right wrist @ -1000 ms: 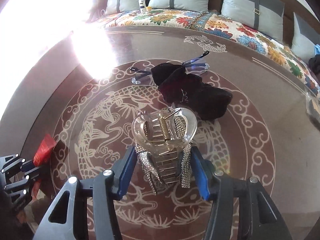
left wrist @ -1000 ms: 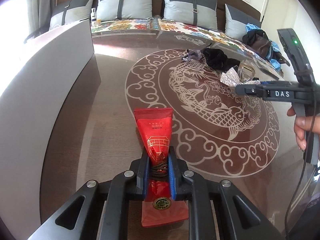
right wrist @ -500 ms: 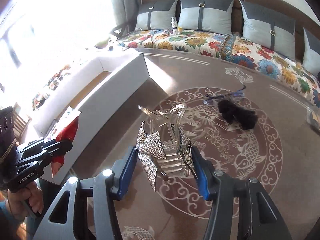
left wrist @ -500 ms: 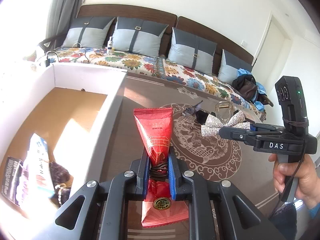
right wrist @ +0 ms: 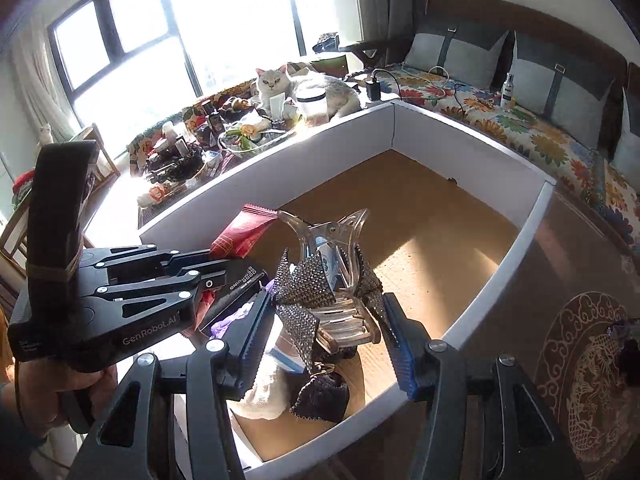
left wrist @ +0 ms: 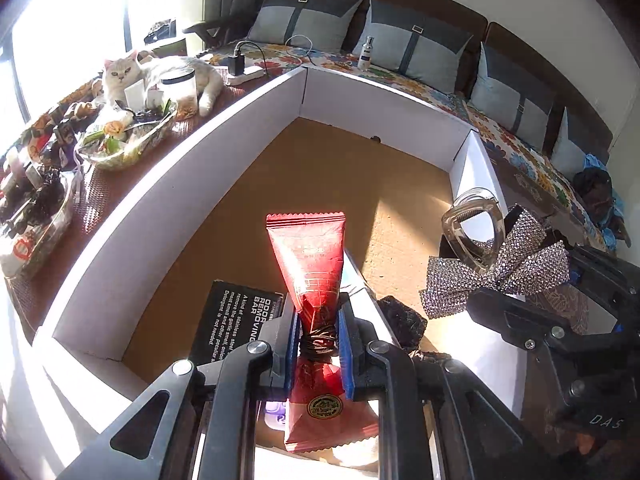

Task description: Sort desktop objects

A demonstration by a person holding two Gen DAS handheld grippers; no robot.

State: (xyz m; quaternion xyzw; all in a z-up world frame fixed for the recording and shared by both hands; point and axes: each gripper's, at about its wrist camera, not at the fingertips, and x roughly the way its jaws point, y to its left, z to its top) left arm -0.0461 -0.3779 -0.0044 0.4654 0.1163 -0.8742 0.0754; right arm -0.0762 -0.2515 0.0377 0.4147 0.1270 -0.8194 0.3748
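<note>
My left gripper (left wrist: 319, 332) is shut on a red foil packet (left wrist: 310, 256) and holds it above the near end of a white cardboard box (left wrist: 168, 184) with a brown floor. My right gripper (right wrist: 326, 320) is shut on a clear hair claw clip with a rhinestone bow (right wrist: 328, 276), also held over the box (right wrist: 520, 232). The clip shows to the right in the left wrist view (left wrist: 488, 264); the packet (right wrist: 244, 232) and left gripper (right wrist: 192, 276) show to the left in the right wrist view.
In the box lie a black printed card (left wrist: 236, 320), a dark pouch (right wrist: 324, 394), a white cloth (right wrist: 264, 396) and a purple item (right wrist: 232, 320). A cat (right wrist: 304, 84), a jar and cluttered trays (left wrist: 124, 136) sit beyond the box. The patterned table (right wrist: 580, 360) lies right.
Both grippers have swung left from over the patterned table to above the white box, still carrying the red packet and the hair clip. They now sit close together.
</note>
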